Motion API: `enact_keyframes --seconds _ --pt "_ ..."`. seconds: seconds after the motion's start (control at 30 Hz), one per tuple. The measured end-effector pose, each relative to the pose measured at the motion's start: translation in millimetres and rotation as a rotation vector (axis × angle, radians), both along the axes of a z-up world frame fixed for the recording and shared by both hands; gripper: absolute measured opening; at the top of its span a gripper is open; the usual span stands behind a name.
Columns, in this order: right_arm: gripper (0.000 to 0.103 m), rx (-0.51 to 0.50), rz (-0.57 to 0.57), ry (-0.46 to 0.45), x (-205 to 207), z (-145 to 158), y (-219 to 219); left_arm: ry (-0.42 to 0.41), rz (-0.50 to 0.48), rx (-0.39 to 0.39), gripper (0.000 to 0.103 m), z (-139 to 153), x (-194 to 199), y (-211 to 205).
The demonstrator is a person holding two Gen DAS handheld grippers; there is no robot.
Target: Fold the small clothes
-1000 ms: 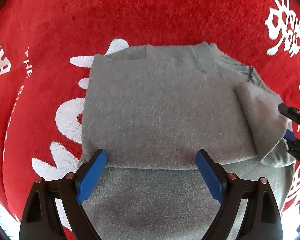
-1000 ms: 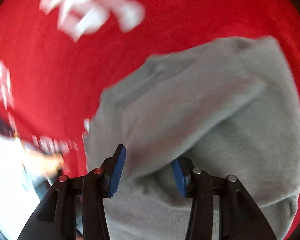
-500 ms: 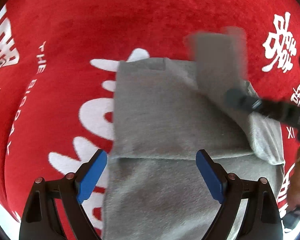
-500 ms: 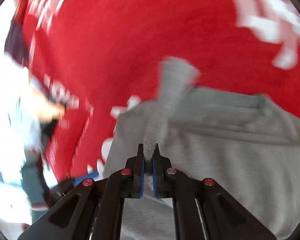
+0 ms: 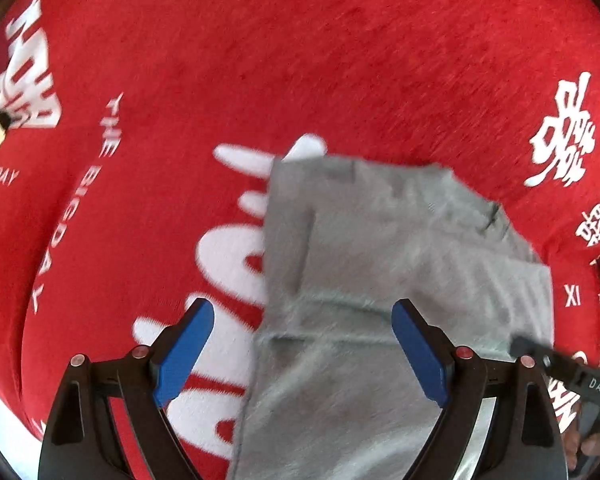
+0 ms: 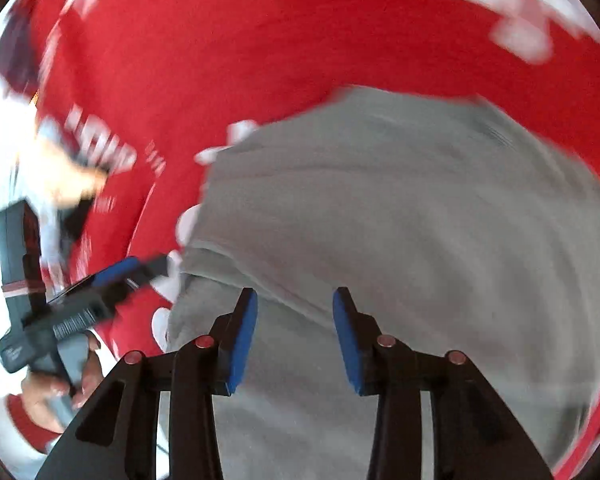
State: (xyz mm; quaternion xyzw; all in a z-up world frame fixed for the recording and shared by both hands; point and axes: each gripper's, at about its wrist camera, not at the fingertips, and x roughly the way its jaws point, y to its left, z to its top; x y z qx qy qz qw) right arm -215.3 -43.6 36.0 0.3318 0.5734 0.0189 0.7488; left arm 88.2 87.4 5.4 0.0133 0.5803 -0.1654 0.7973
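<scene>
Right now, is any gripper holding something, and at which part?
Nothing is held. The left gripper is open above the grey garment. The right gripper is opening, with no cloth between its pads.

left gripper (image 5: 302, 354) angled steeply downward, blue pads wide apart and gripping nothing; right gripper (image 6: 294, 340) likewise angled down, jaws opening with nothing pinched between them; the person's left hand (image 6: 56, 384) wraps its gripper's handle.
</scene>
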Motion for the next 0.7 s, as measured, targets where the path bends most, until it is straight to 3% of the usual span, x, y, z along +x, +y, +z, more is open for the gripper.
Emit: enact_keyframes --seconds 0.2,0.33,0.37,0.4,0.43,0.53,0.6,0.7 --pt "0.043 0.144 -0.426 0.115 -95 -27 -100 0.039 -0.049 0.012 0.091 -19 16 -45" --pt "0.043 0.233 -0.630 0.097 -117 -47 -135 0.064 -0.063 0.046 0.091 -35 18 -65" --pt "0.038 0.253 -0.655 0.084 -119 -49 -140 0.061 -0.074 0.071 0.091 -39 17 -70" --pt "0.015 0.258 -0.671 0.075 -117 -49 -146 0.057 -0.083 0.101 0.091 -41 16 -73" --pt "0.007 0.243 -0.662 0.074 -114 -48 -149 0.056 -0.092 0.124 0.091 -43 14 -75" --pt "0.007 0.157 -0.576 0.049 -109 -37 -153 0.064 -0.133 0.205 0.091 -55 7 -77" --pt "0.007 0.102 -0.523 0.059 -108 -41 -150 0.069 -0.152 0.214 0.091 -61 1 -74" --pt "0.008 0.141 -0.507 0.087 -116 -57 -152 0.063 -0.154 0.202 0.091 -60 -4 -70"
